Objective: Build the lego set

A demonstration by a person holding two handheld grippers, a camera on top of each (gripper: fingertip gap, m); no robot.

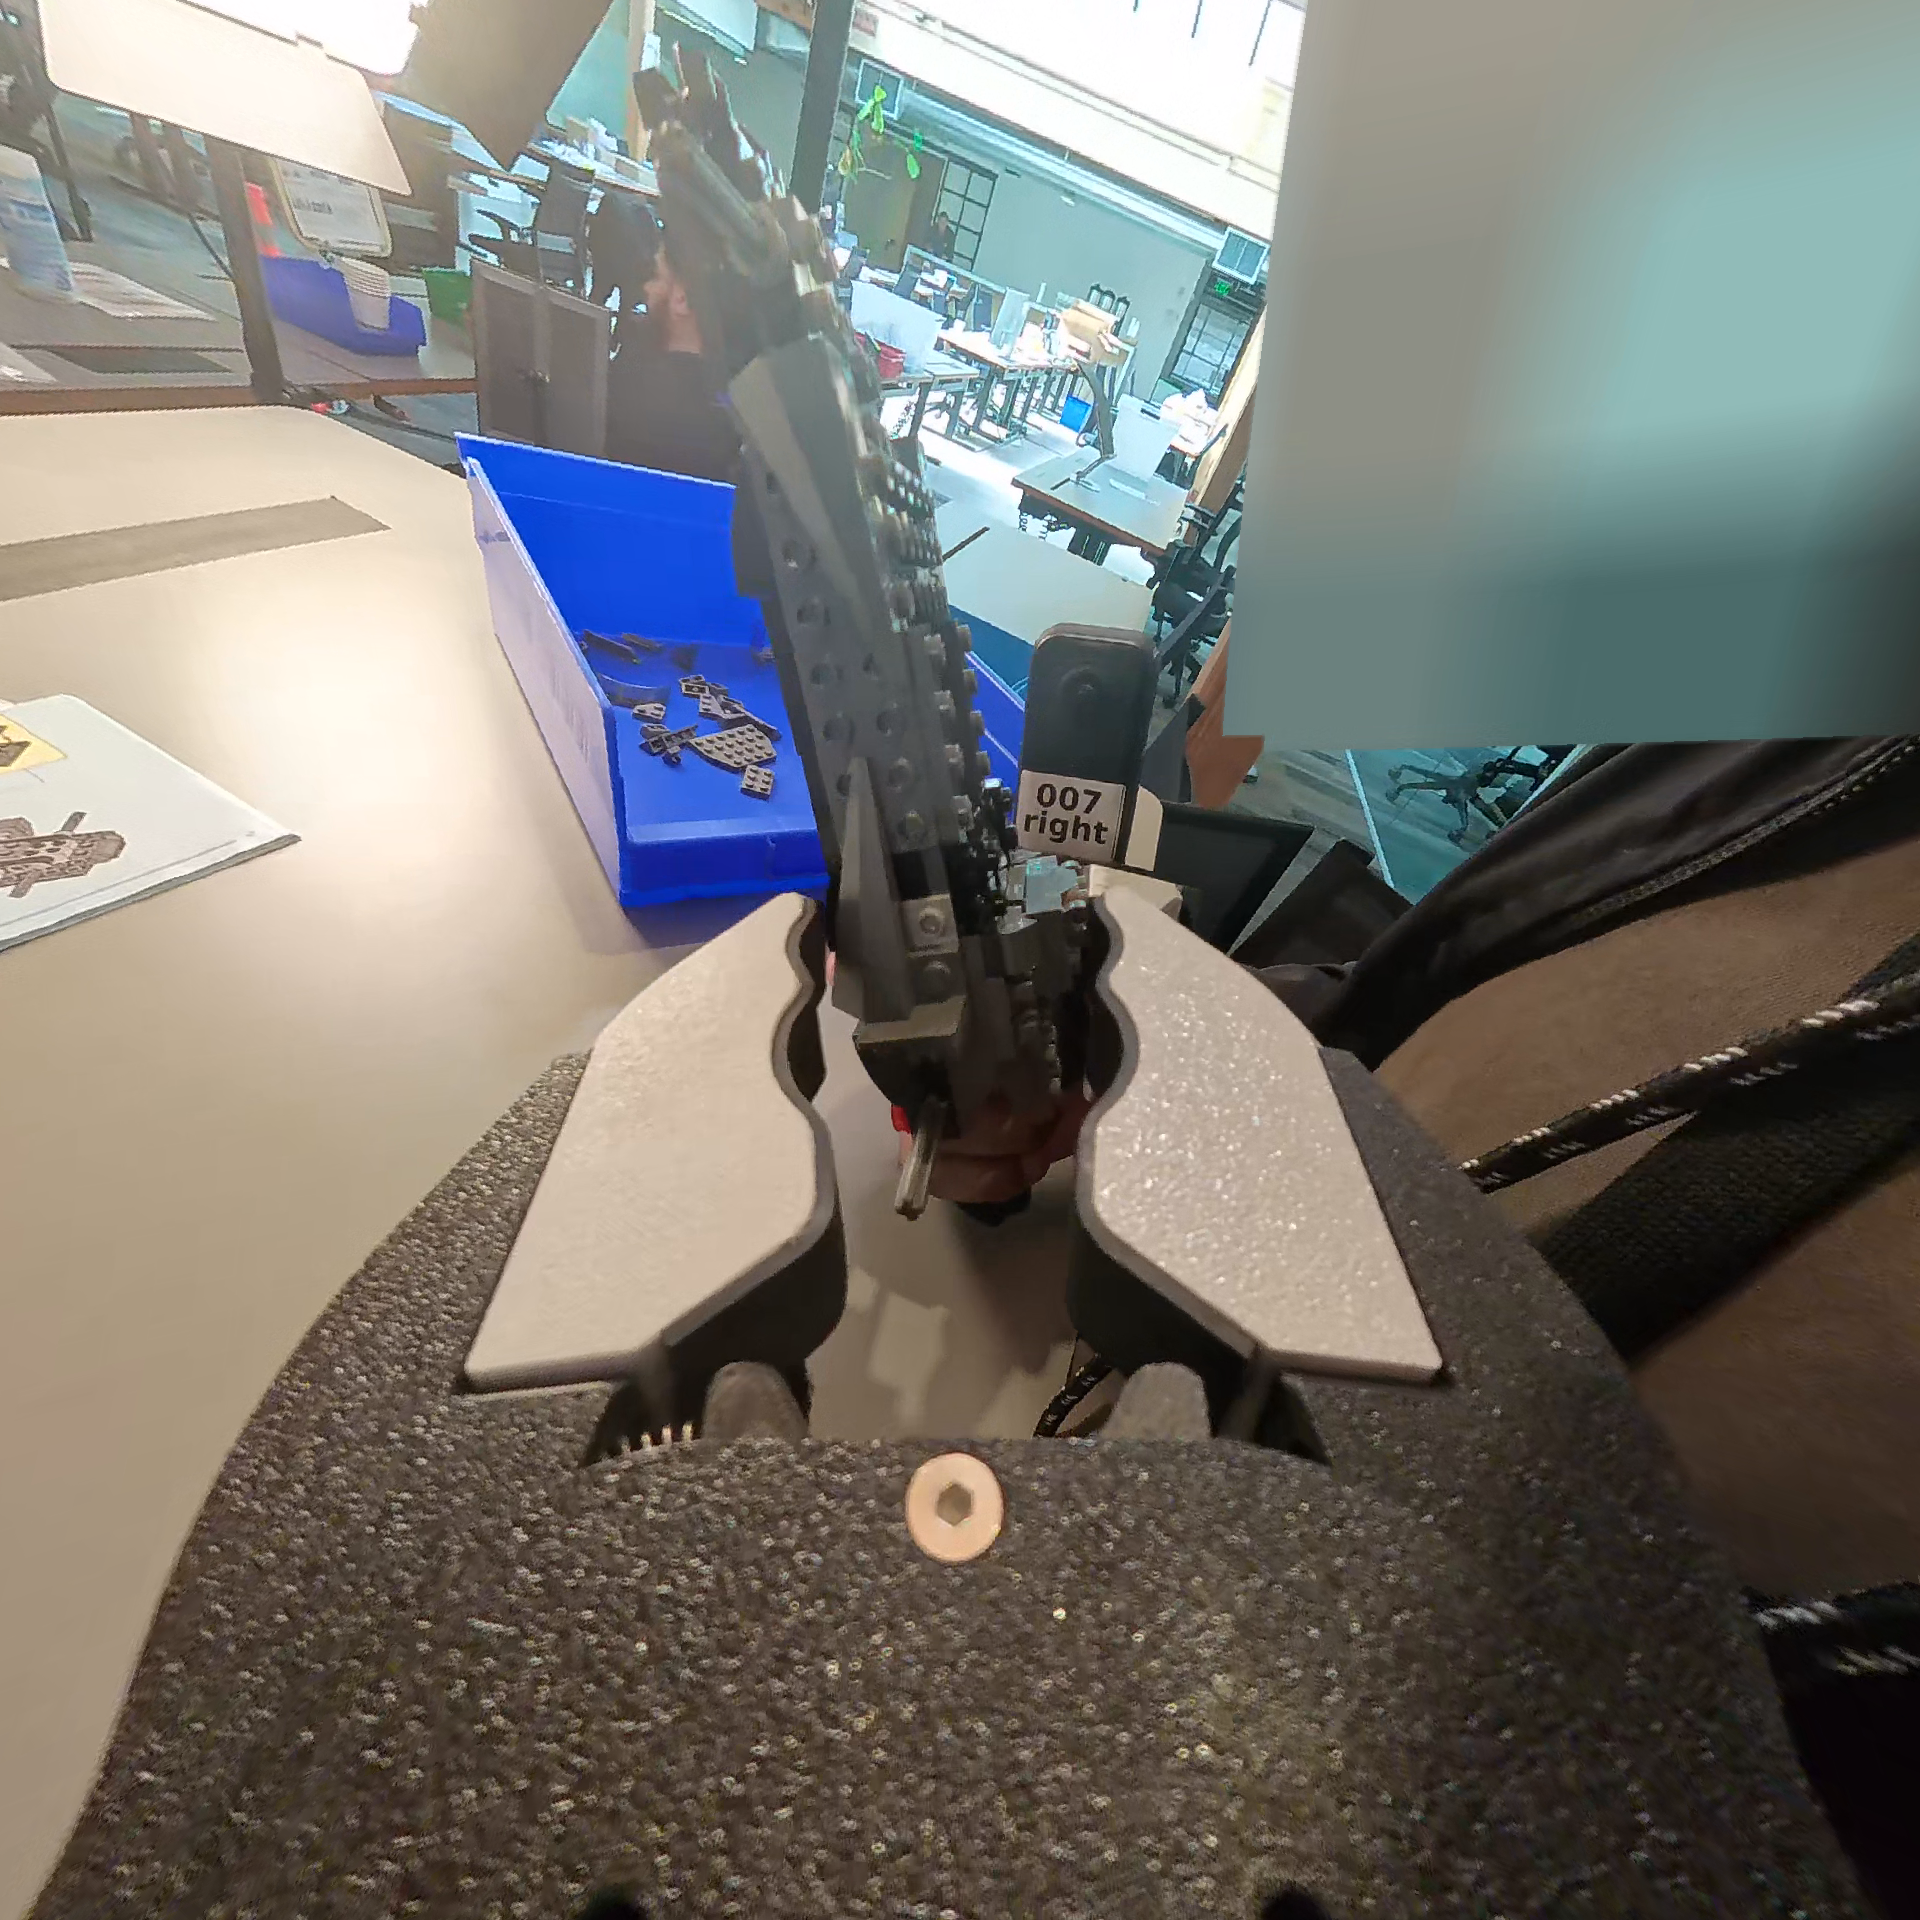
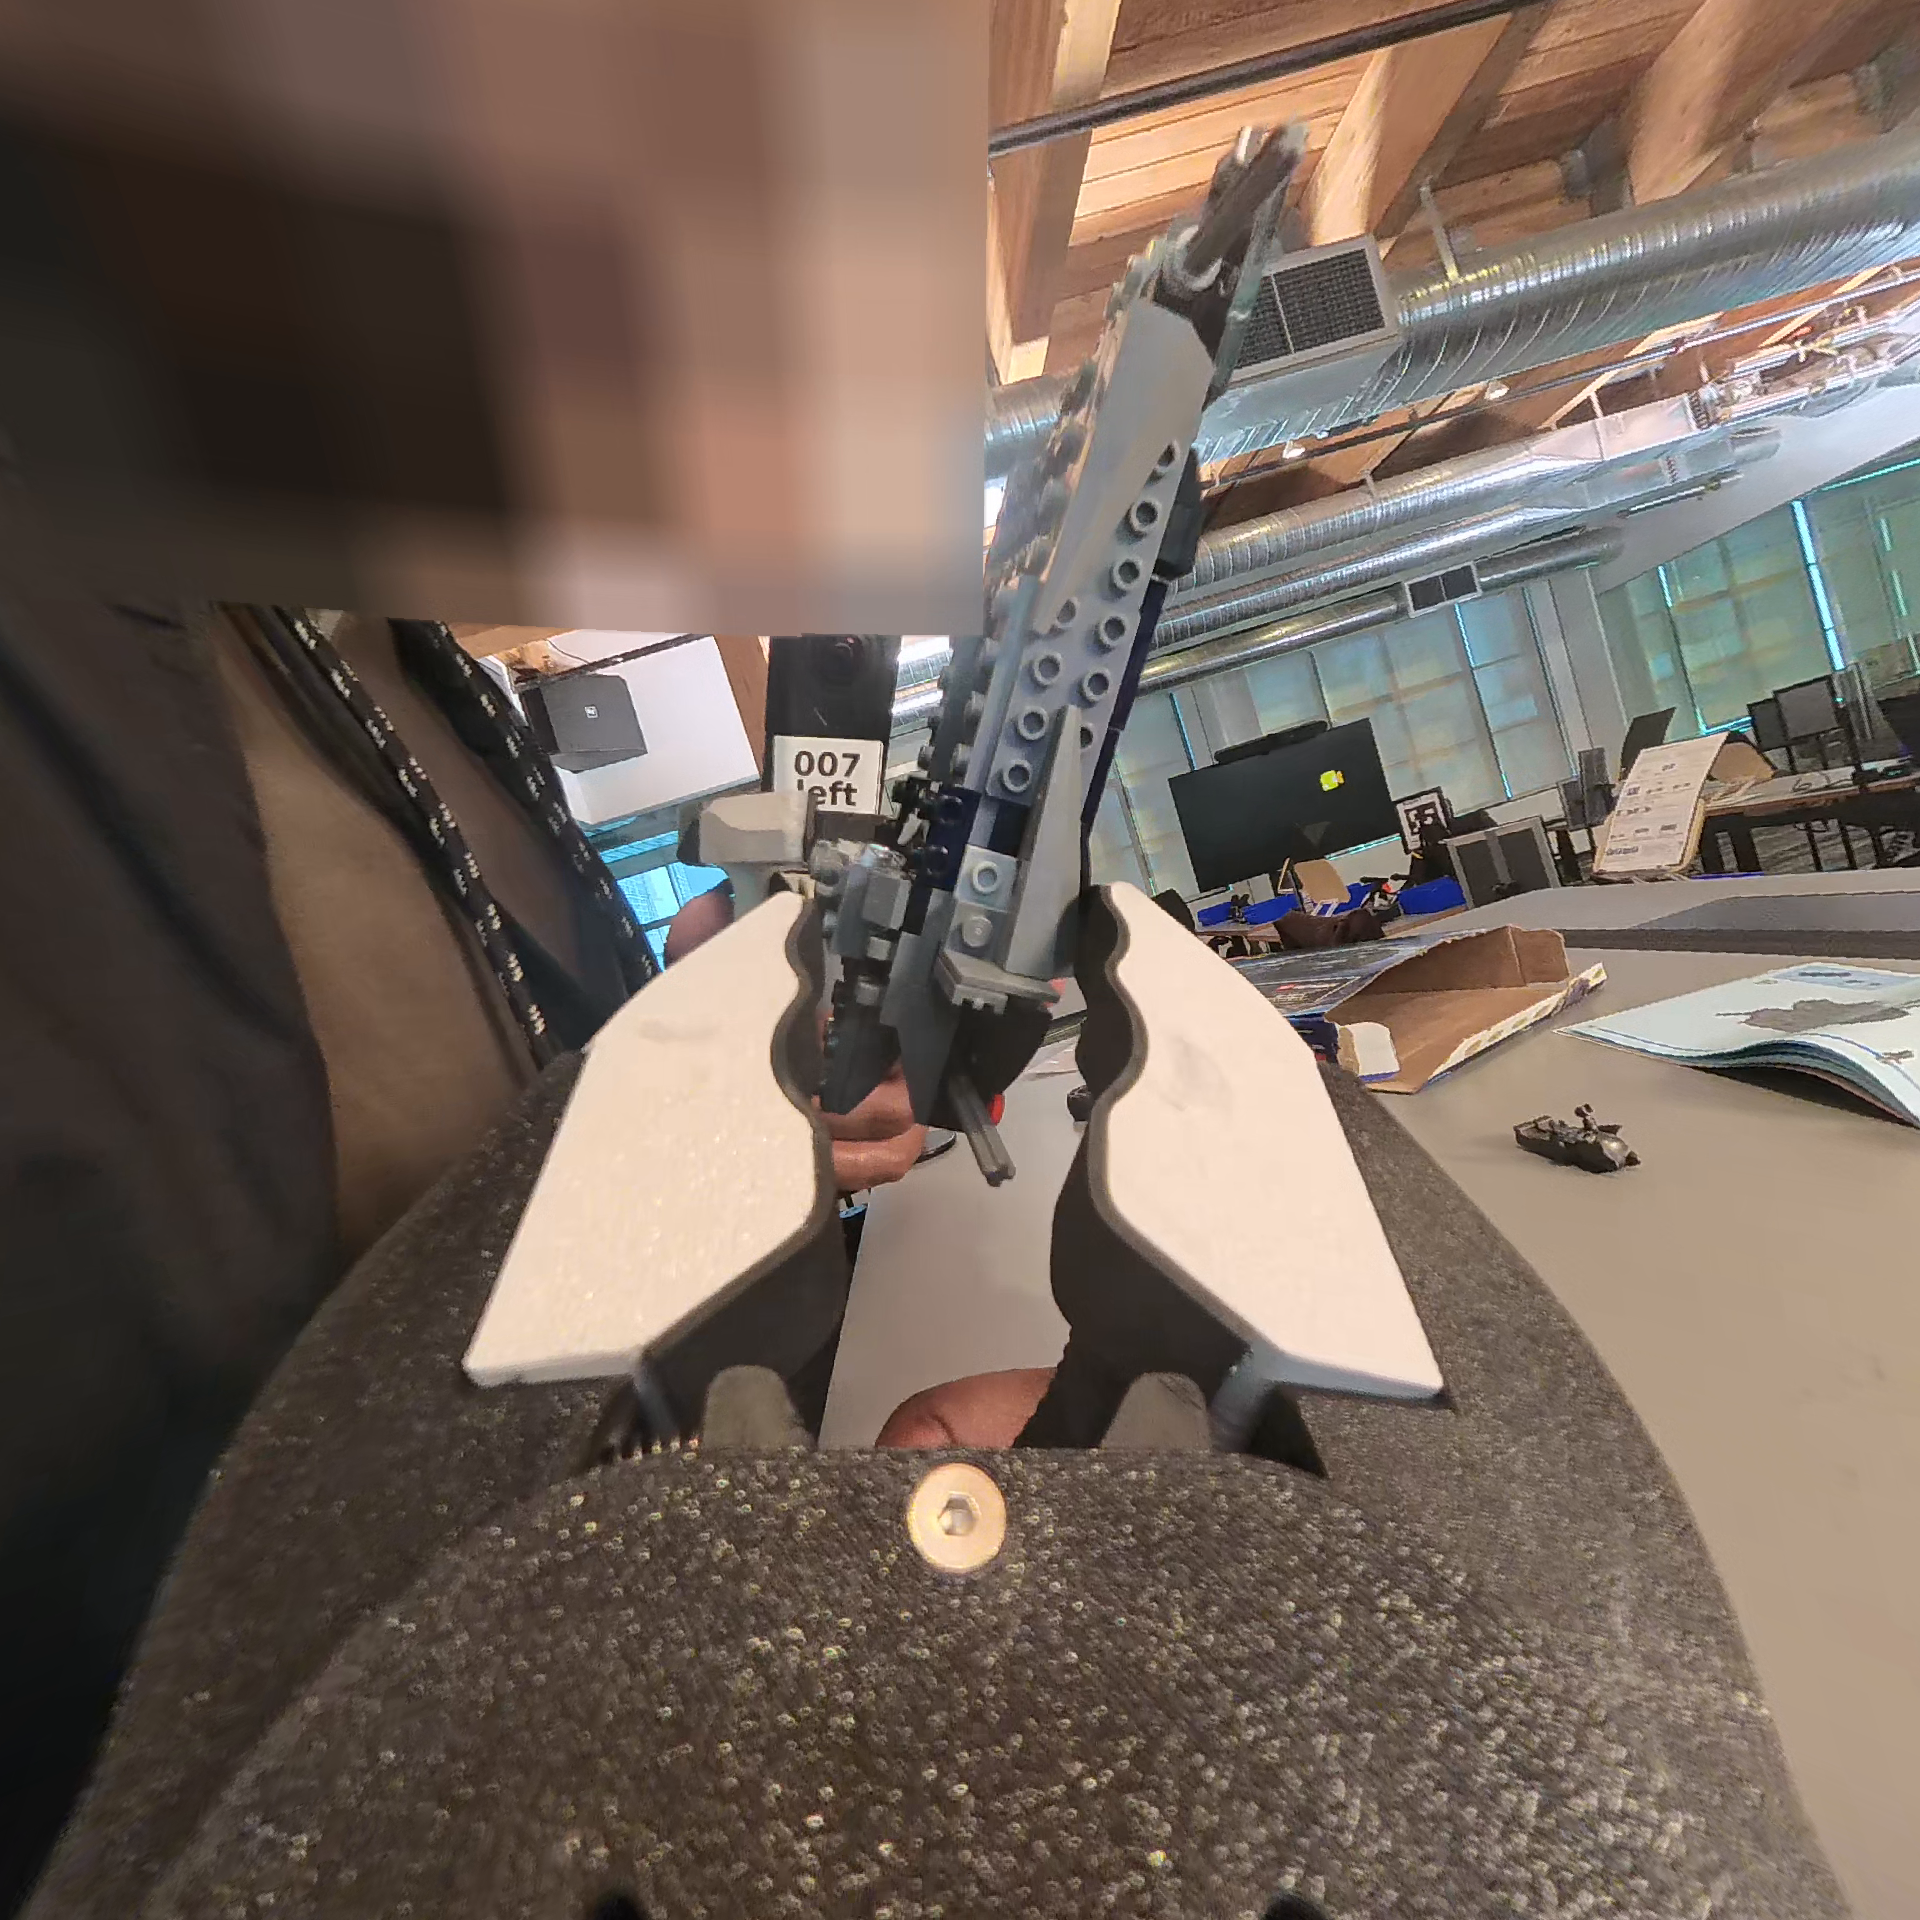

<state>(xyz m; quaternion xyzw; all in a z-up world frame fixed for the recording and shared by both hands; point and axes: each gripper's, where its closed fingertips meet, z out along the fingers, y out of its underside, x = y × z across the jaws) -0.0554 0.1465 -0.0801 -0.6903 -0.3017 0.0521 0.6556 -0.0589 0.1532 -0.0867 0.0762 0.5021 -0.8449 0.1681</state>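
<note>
Both my grippers clamp the same grey brick-built model (image 1: 914, 831), held upright off the table (image 1: 260, 1039): left gripper (image 1: 951, 940) and right gripper (image 2: 945, 930) each pinch its lower end from opposite sides. Loose grey bricks (image 1: 717, 727) remain in the blue bin (image 1: 540, 623); a small dark subassembly (image 2: 1574, 1140) sits unattached beside the instruction booklet (image 2: 1766, 1029).

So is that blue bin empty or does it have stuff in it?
Not empty: the blue bin holds a few loose grey brick pieces on its floor.

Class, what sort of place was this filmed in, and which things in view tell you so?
Probably a large open-plan workshop or office: rows of desks and chairs, exposed ceiling ducts under wooden beams, and a big wall screen.
</note>
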